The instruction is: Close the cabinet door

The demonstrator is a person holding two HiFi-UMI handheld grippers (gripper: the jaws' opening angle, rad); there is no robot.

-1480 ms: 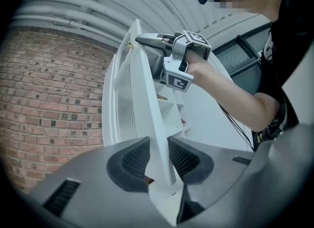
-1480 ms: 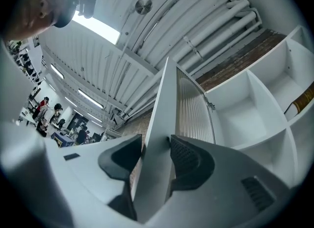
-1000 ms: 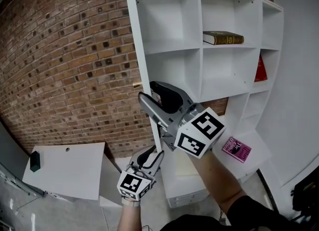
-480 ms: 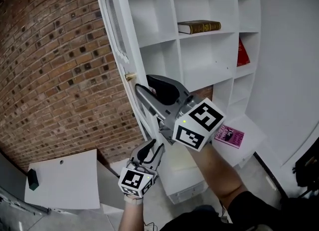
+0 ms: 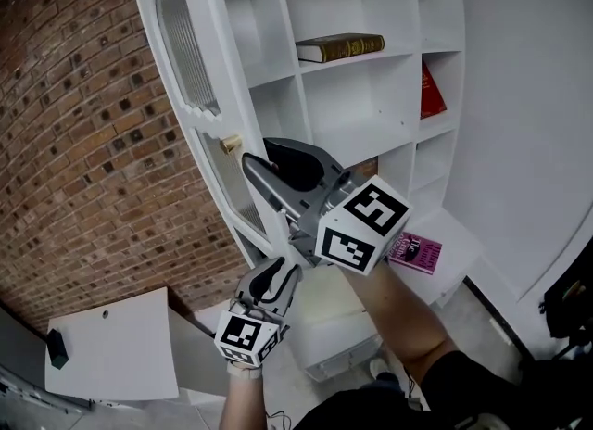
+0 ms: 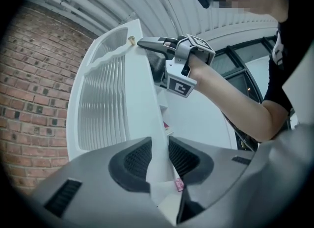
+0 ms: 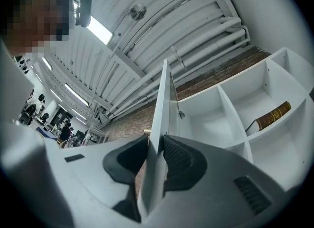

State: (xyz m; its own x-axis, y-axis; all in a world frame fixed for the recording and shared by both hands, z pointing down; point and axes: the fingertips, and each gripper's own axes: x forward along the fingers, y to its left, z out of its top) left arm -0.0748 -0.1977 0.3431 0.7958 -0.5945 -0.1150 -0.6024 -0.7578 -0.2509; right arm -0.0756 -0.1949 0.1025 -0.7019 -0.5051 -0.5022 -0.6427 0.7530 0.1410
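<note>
The white cabinet door (image 5: pixel 181 44), with a ribbed glass pane and a brass knob (image 5: pixel 229 144), stands partly open in front of the shelf cabinet (image 5: pixel 361 104). My right gripper (image 5: pixel 258 153) straddles the door's free edge just beside the knob. Its jaws are closing, with the door edge (image 7: pixel 159 109) between the pads of the right gripper (image 7: pixel 156 141) and touching both. Lower down, my left gripper (image 5: pixel 273 275) has the same edge (image 6: pixel 105 104) between its pads. The left gripper's (image 6: pixel 159 146) jaws are also closing, and its pads press on the edge.
A brown book (image 5: pixel 339 46) lies on a shelf and a red book (image 5: pixel 433 94) stands further right. A pink book (image 5: pixel 414 253) lies on the lower ledge. A loose white panel (image 5: pixel 116 345) lies low at the left, by the brick wall (image 5: pixel 83 141).
The door has swung from edge-on to showing its ribbed face at the left. Both grippers travelled with its edge, and the right jaws have narrowed onto it.
</note>
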